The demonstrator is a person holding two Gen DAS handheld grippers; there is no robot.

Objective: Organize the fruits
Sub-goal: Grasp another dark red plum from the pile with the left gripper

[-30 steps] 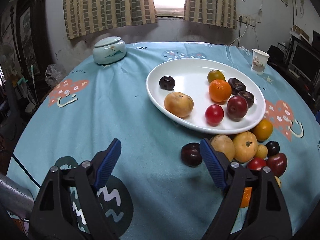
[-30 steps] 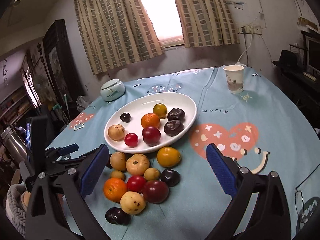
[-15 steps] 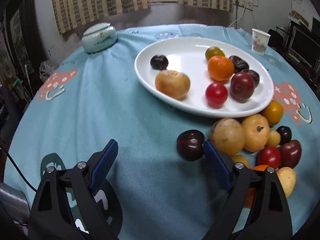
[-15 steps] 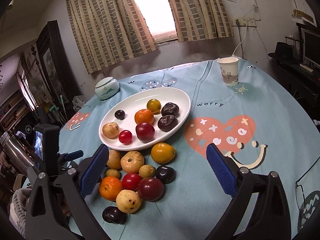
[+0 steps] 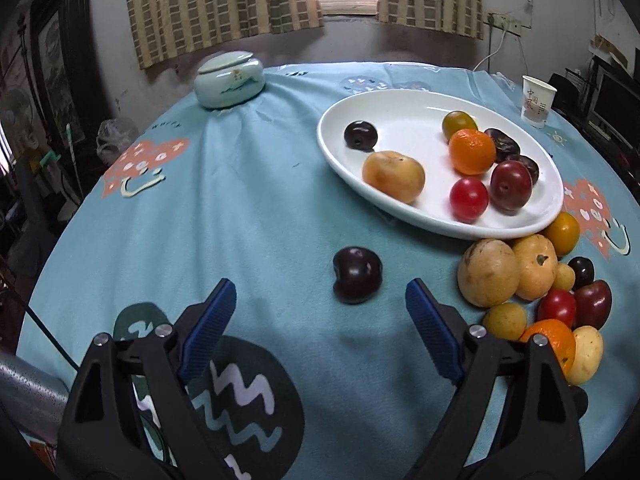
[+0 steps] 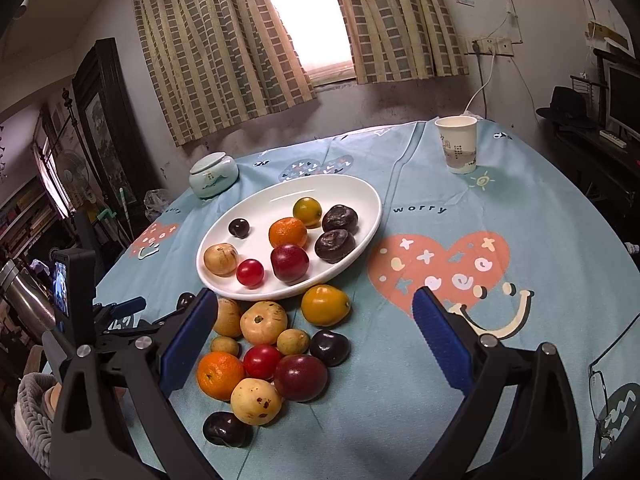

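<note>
Dark purple round plum (image 5: 357,274), formerly beside the left gripper's (image 5: 320,316) right finger, now sits centred ahead of its spread, slightly narrowing fingers, ready for grasping; right gripper (image 6: 316,336) also spread.

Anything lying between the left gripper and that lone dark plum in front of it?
No. In the left wrist view, only bare tablecloth separates the left gripper from the dark plum.

A plate (image 6: 372,216) is set mid-desk (image 6: 500,360) with fruit in it. More fruit is heaped (image 6: 272,344) just before its near rim. A plum (image 5: 357,275) lies apart, left of the heap. A jar (image 6: 213,174) stands behind-left, a cup (image 6: 458,144) behind-right.
</note>
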